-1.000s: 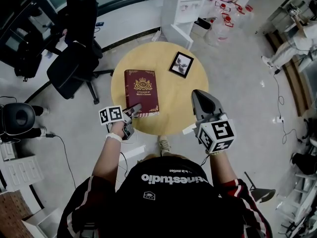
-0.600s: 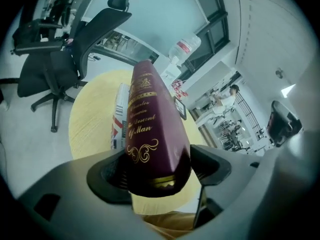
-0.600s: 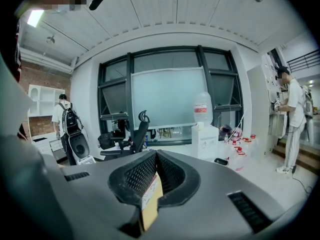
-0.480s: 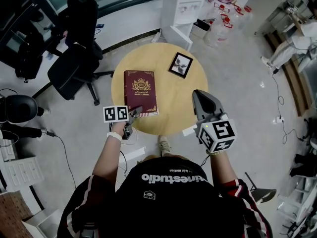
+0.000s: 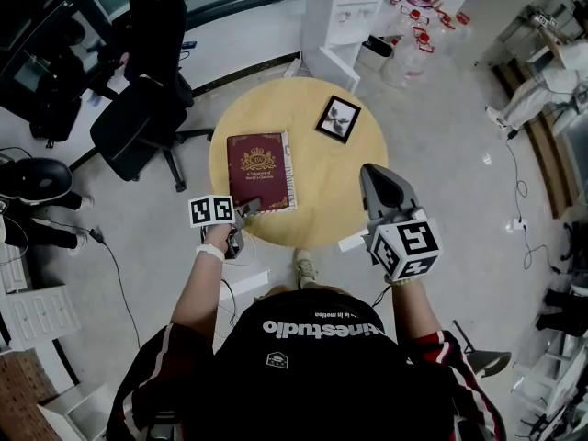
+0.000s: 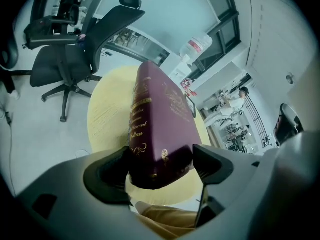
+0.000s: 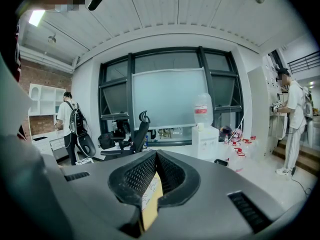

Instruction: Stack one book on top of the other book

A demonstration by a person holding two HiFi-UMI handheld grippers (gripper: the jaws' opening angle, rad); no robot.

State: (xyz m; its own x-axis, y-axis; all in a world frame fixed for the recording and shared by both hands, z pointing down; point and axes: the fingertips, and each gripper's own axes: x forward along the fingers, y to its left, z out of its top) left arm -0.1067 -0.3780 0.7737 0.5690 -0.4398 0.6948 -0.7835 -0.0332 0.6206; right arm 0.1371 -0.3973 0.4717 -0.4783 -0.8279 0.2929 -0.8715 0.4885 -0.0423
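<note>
As it lies flat, gilt maroon book (image 5: pixel 262 171)

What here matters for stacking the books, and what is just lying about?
Part of the job:
- maroon book
- small black book
- left gripper, whose jaws have just been opening, with the maroon book's corner between them
- round table

Lying about:
- office chair
- white cabinet
</note>
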